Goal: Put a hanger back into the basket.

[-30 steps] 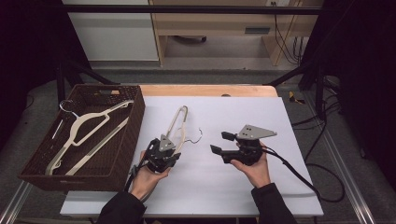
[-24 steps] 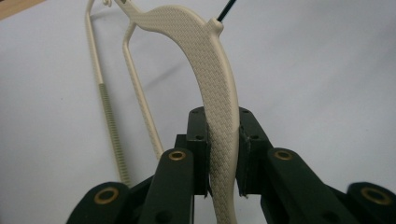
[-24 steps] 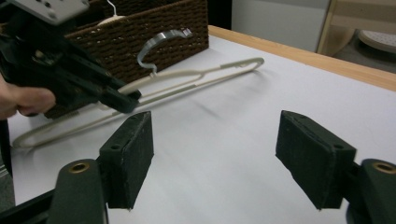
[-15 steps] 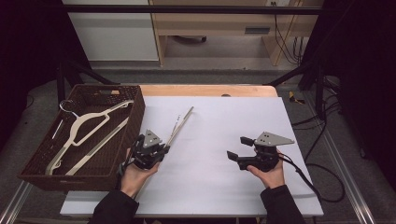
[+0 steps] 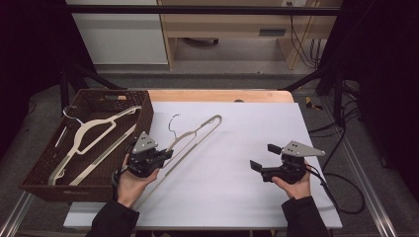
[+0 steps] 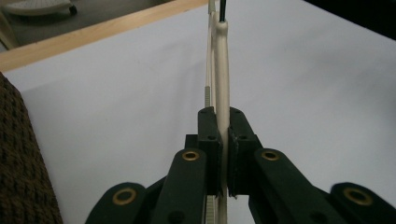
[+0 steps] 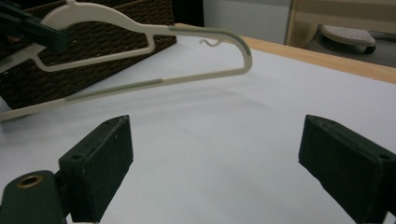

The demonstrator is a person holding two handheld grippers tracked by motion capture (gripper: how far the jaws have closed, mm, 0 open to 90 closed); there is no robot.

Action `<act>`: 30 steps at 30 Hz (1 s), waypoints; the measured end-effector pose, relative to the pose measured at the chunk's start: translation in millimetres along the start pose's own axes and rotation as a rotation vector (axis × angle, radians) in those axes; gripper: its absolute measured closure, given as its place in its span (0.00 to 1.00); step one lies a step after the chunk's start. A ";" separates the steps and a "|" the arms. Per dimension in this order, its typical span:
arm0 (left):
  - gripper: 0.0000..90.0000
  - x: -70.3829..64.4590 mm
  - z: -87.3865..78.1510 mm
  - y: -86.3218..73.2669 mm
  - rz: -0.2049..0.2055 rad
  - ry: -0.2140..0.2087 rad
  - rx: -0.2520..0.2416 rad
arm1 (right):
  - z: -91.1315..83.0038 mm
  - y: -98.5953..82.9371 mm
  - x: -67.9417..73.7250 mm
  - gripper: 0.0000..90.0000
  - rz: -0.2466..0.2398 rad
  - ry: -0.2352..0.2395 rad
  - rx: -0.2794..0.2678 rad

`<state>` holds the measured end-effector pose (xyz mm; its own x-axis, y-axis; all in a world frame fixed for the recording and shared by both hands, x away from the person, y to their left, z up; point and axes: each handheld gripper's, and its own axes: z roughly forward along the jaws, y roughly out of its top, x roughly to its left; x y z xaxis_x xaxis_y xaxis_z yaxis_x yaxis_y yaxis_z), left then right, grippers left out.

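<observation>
This looks like a lab set up for recording handling work, not a home. A white tabletop (image 5: 247, 148) with a wooden edge strip stands inside a black metal frame (image 5: 207, 9), with dark curtains hanging at both sides. Loose cables (image 5: 301, 44) trail down by a pale wooden bench (image 5: 232, 24) behind the frame, and another cable (image 5: 341, 192) loops over the grey carpeted floor (image 5: 222, 81). A plain white cabinet (image 5: 116, 29) stands at the back. The only household goods are props: a brown wicker basket (image 5: 44, 173) holding a cream clothes hanger (image 5: 91, 136).
</observation>
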<state>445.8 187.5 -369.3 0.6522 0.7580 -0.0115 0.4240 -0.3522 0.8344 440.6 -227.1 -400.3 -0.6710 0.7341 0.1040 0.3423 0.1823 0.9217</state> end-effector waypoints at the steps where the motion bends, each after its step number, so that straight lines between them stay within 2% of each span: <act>1: 0.96 -0.6 -4.6 2.5 0.002 -0.006 -0.011 | -1.3 -0.1 -1.2 0.11 0.004 -0.010 -0.004; 5: 0.96 -1.6 -22.7 13.8 -0.001 -0.041 -0.053 | -6.0 0.3 -4.8 0.10 0.024 -0.028 -0.017; 9: 0.96 -2.4 -38.9 24.2 0.017 -0.063 -0.085 | -7.4 0.3 -6.5 0.08 0.016 -0.038 -0.020; 10: 0.96 -2.3 -43.4 27.2 0.032 -0.067 -0.080 | -7.4 0.2 -6.5 0.08 0.019 -0.042 -0.021; 16: 0.96 5.3 -63.2 41.1 0.062 -0.090 -0.091 | -10.6 0.6 -7.2 0.05 0.023 -0.067 -0.033; 20: 0.96 17.4 -76.9 49.2 0.074 -0.107 -0.103 | -13.5 0.6 -9.0 0.05 0.020 -0.071 -0.036; 24: 0.96 35.4 -89.6 55.1 0.061 -0.115 -0.125 | -16.1 0.4 -10.8 0.04 0.029 -0.074 -0.038; 30: 0.96 66.0 -102.4 60.3 0.030 -0.092 -0.130 | -17.9 0.1 -12.7 0.04 0.035 -0.082 -0.040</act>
<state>450.1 272.6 -263.4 0.7207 0.6925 -0.0309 0.3226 -0.2956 0.8992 437.4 -248.2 -394.8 -0.6023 0.7911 0.1068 0.3366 0.1304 0.9326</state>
